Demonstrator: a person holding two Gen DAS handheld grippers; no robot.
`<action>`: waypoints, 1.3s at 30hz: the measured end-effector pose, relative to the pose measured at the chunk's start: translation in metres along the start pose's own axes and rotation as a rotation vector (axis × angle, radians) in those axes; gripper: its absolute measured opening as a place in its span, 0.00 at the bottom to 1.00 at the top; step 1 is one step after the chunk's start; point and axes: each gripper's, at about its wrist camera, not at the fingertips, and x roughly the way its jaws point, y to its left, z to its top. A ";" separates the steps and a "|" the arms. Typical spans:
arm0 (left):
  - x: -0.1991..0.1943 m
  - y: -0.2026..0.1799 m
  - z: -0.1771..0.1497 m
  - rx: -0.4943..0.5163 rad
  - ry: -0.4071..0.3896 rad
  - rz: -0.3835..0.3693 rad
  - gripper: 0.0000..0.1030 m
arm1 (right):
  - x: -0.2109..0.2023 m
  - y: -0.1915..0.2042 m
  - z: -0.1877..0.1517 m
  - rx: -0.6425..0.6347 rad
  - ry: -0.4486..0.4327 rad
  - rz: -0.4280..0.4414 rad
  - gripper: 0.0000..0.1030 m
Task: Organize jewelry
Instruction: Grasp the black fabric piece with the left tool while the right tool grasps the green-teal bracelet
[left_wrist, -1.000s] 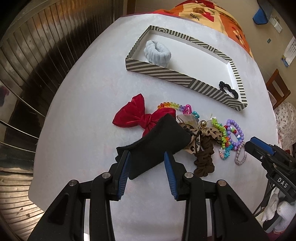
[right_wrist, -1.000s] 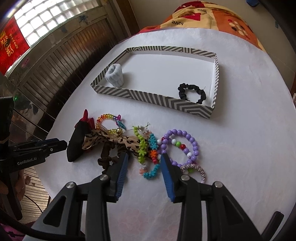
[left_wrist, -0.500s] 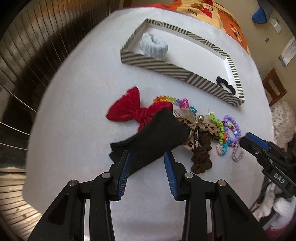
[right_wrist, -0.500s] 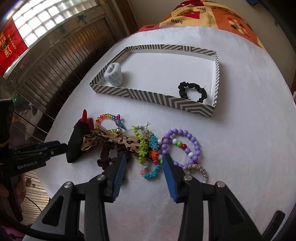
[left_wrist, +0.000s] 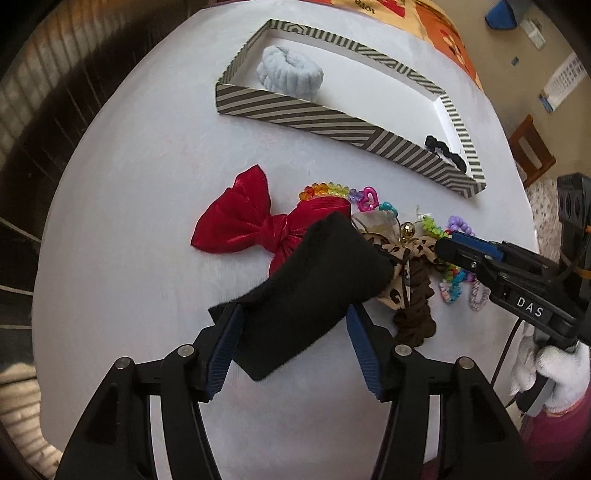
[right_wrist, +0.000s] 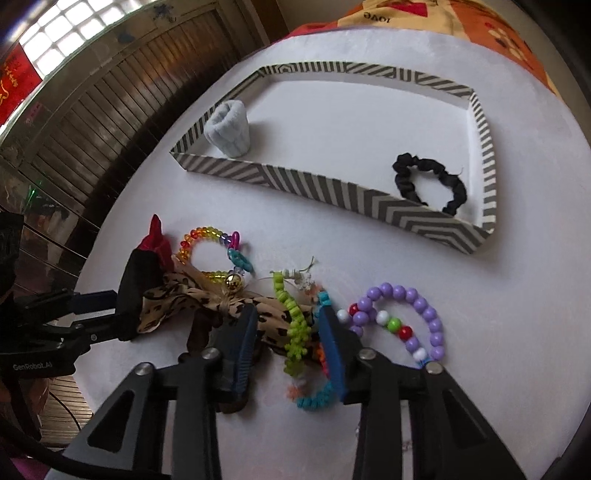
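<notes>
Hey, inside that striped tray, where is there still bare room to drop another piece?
The middle of the striped tray is bare, between the pale blue wristband at its left end and the black scrunchie in the right corner. The pile in front is crowded.

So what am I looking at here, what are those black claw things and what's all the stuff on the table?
Those claws are two handheld grippers a person carries, each with a camera looking along its fingers. In the left camera's picture, the left gripper is open around a black fabric pouch beside a red satin bow. In the right camera's picture, the right gripper straddles a green beaded bracelet, not visibly clamped. A purple beaded bracelet lies nearby. On the white table sits a striped tray holding a black scrunchie and a pale blue fluffy band.
</notes>
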 end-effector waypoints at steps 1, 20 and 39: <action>0.002 -0.001 0.001 0.011 0.003 0.003 0.38 | 0.001 0.000 0.000 0.002 0.003 0.003 0.27; -0.033 -0.004 -0.005 0.023 -0.012 -0.135 0.00 | -0.068 -0.007 -0.007 0.062 -0.142 0.125 0.14; -0.066 -0.019 -0.002 0.020 -0.066 -0.132 0.00 | -0.139 -0.002 0.002 0.039 -0.296 0.136 0.14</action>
